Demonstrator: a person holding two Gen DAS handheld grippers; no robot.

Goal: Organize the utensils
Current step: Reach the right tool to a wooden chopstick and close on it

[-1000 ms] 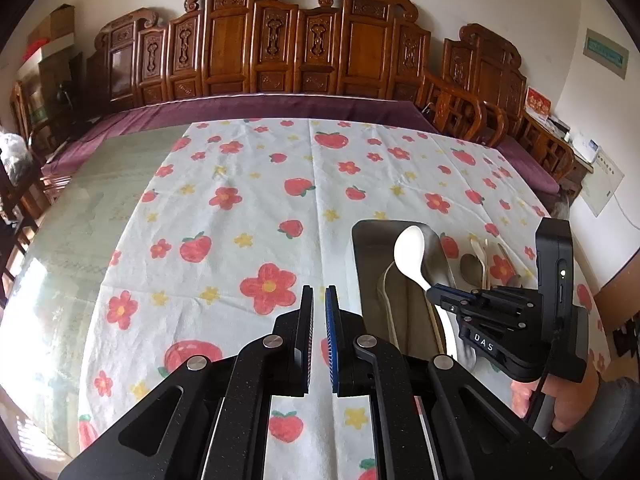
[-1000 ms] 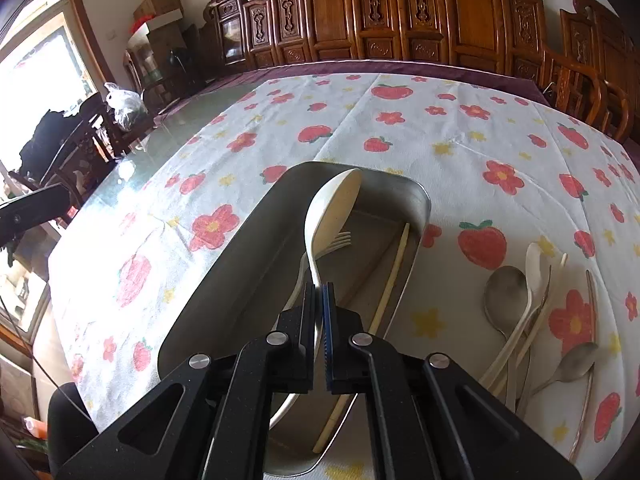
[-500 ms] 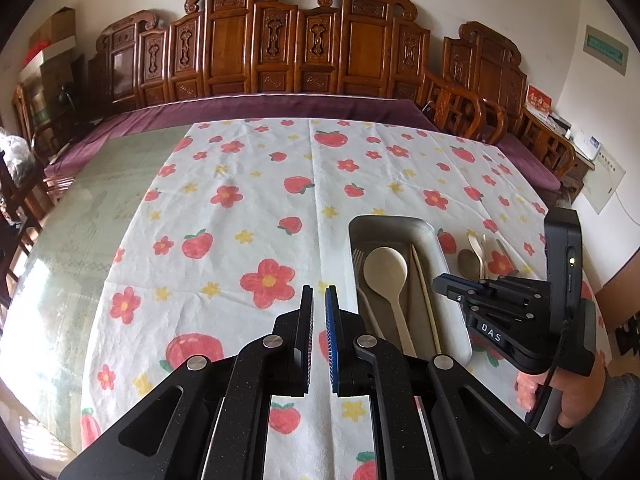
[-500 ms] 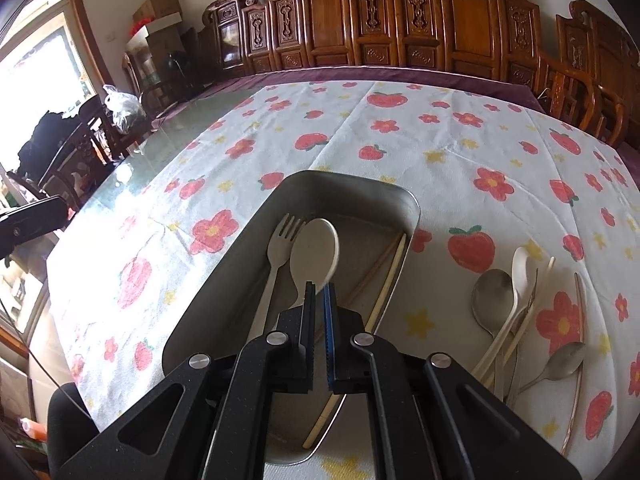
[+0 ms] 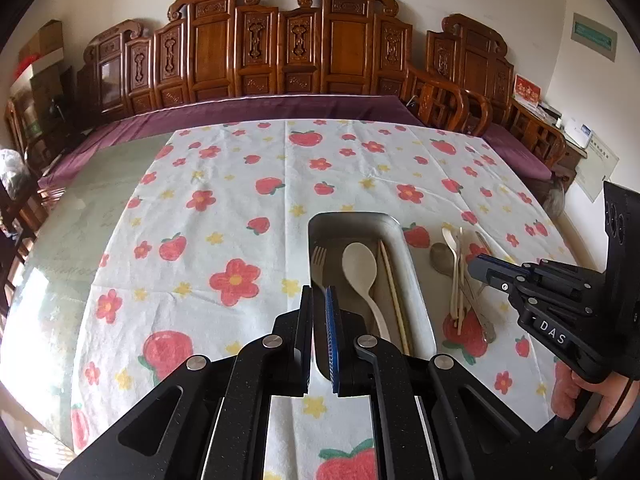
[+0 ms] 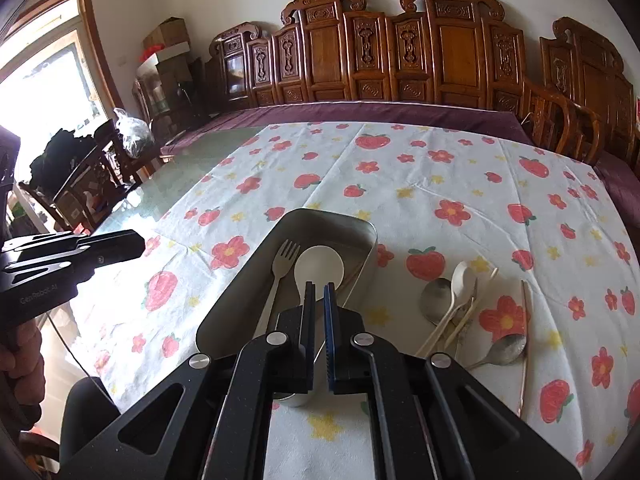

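Observation:
A metal tray [image 5: 416,276] [image 6: 372,248] on the flowered cloth holds a cream spoon [image 5: 360,268] [image 6: 318,268], a cream fork [image 5: 319,258] [image 6: 282,262] and a chopstick [image 5: 394,296]. To the tray's right lies a loose pile of utensils [image 5: 460,280] [image 6: 460,304] with metal spoons [image 6: 502,354], cream spoons and chopsticks. My left gripper [image 5: 319,300] [image 6: 132,244] is nearly shut and empty at the tray's near left corner. My right gripper [image 6: 317,292] [image 5: 478,264] is nearly shut and empty, above the tray's near end.
Carved wooden chairs [image 5: 300,48] line the table's far side. A purple cloth [image 5: 260,110] edges the far rim. Bare glass tabletop [image 5: 80,216] lies left of the cloth. The table's right edge [image 5: 560,232] is near the pile.
My right gripper let the cream spoon down into the tray beside the fork, released it and drew back toward me.

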